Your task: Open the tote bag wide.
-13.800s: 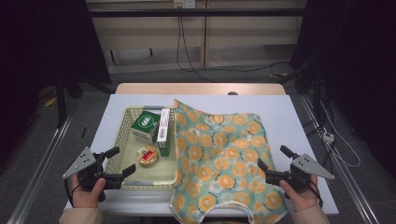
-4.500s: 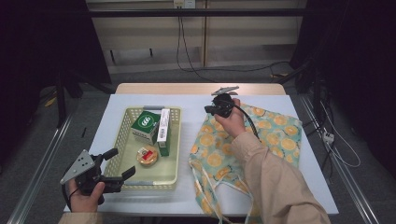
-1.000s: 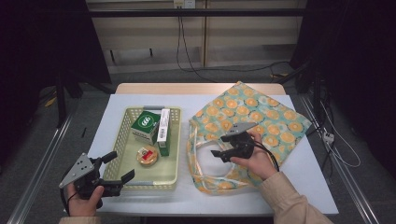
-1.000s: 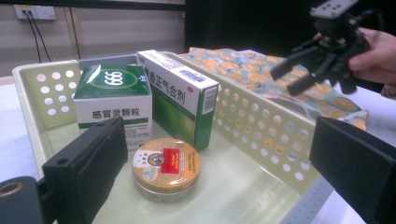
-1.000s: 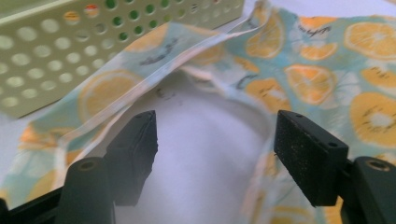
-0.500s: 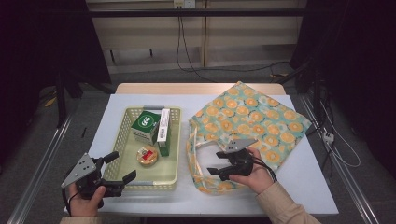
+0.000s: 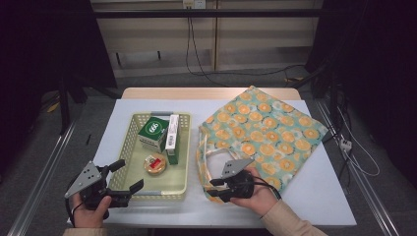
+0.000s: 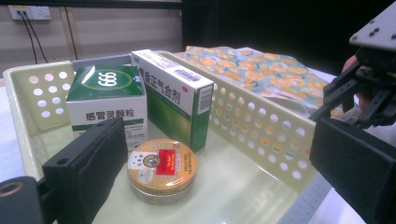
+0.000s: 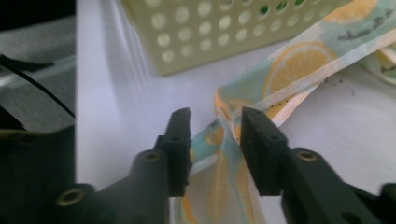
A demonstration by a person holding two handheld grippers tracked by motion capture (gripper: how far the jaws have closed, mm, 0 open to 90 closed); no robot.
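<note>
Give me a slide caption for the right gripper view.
Right claw closing around the strap of the orange-print bag, beside the basket.

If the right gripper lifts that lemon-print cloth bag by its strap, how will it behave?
The lemon-print bag lies flat and creased, so it will likely hang limp and fold. Its strap looks thin between the right gripper pads, so it may slip. It looks flat and unfilled, probably light.

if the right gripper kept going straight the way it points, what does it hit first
Probably the orange-print fabric tote bag's strap, already between the right gripper fingers; past it, the perforated pale-yellow plastic basket. Depth is unclear.
</note>
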